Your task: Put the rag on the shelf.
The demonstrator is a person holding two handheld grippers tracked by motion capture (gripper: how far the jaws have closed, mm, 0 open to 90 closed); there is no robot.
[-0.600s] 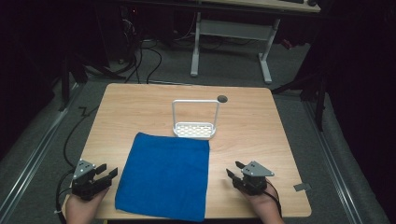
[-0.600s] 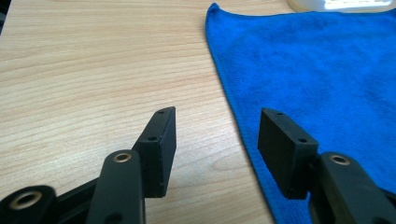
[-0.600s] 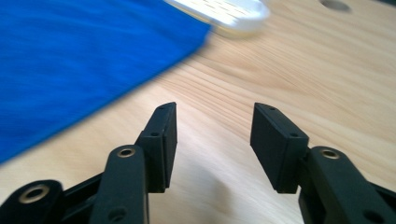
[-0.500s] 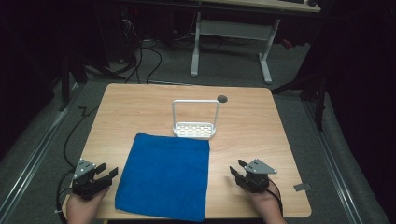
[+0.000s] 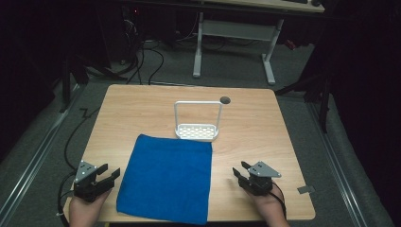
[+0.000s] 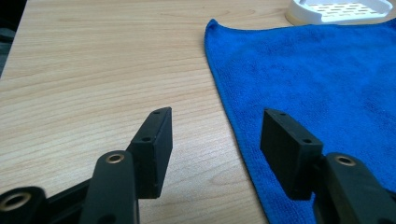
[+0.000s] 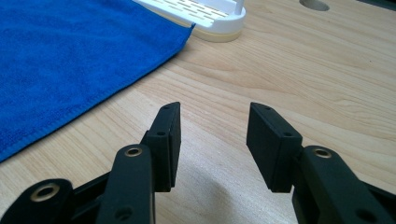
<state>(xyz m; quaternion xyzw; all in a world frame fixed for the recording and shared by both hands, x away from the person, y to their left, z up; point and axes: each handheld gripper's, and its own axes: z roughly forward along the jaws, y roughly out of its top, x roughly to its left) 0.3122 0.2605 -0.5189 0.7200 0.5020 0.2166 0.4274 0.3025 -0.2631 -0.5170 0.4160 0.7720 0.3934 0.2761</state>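
Observation:
A blue cloth (image 5: 167, 178) lies flat on the wooden table (image 5: 142, 109), reaching the front edge. Behind it stands a white perforated tray with a tall wire handle (image 5: 197, 130). My left gripper (image 5: 109, 172) rests low at the cloth's left edge, open and holding nothing. In the left gripper view its jaws straddle the cloth's hem (image 6: 233, 116), with the tray (image 6: 338, 10) at the top right. My right gripper (image 5: 239, 171) sits open on bare wood to the right of the cloth. The right gripper view shows the cloth (image 7: 70, 51) at left and the tray (image 7: 205, 16) ahead.
A round cable hole (image 5: 225, 100) is in the table behind the tray. A white desk frame (image 5: 236, 33) and cables stand on the dark floor beyond. Bare wood spreads along the back and right of the table. A small grey tag (image 5: 305, 189) lies off the right front corner.
The right gripper has shifted very slightly; the left gripper, cloth and tray have stayed put.

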